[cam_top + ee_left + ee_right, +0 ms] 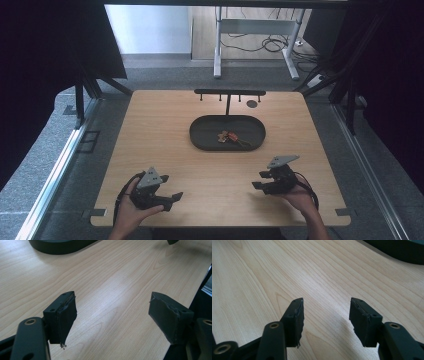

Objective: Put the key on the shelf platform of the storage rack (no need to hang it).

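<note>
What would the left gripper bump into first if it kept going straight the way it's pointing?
Probably the other one. The left gripper points across the bare wooden table, roughly toward the right gripper. The dark tray sits off to one side. Depth is hard to judge.

tray point(62, 246) cropped, small tray items point(230, 137) indistinct

The left tongs point(112, 315) stand wide apart, nothing between the jaws, above the pale wooden desk point(112, 272). At the upper left of the frame lies the rim of a dark tray point(60, 245). A dark tip of something pokes in at the top right edge.
</note>
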